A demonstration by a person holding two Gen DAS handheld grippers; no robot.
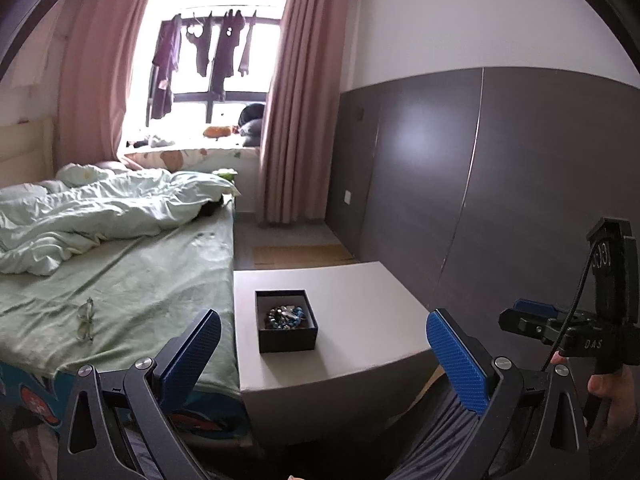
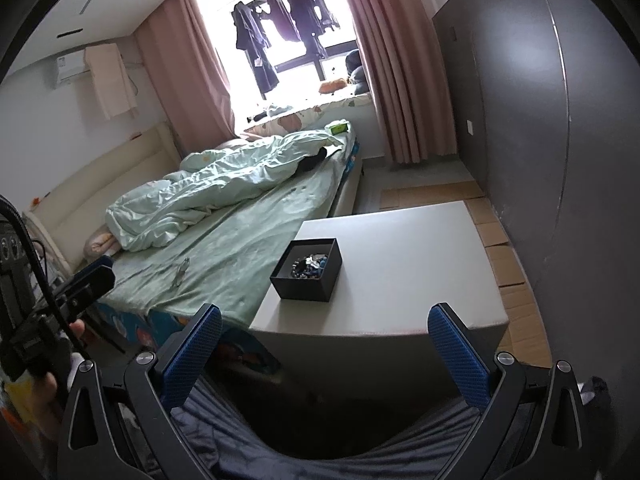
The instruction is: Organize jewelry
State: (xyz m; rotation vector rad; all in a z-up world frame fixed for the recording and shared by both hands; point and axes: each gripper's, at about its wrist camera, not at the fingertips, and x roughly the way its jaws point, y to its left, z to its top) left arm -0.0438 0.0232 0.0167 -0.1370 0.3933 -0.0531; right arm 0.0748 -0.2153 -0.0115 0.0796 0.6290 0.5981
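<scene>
A small open black box [image 1: 286, 326] stands on a low white table [image 1: 360, 320] beside the bed. A tangle of beaded jewelry [image 1: 285, 316] lies inside it. My left gripper [image 1: 324, 344] is open and empty, held back from the table's near edge. In the right wrist view the box [image 2: 307, 270] and the jewelry [image 2: 310, 266] sit near the table's [image 2: 400, 264] left side. My right gripper [image 2: 325, 340] is open and empty, short of the table's front edge. The right gripper also shows at the far right of the left wrist view [image 1: 532, 316].
A bed with a green sheet [image 1: 120, 288] and crumpled duvet [image 1: 80, 212] lies left of the table. A pair of glasses [image 1: 86, 320] rests on the sheet. A dark grey wardrobe [image 1: 480, 168] runs along the right. Cardboard [image 2: 504, 248] covers the floor by the wardrobe.
</scene>
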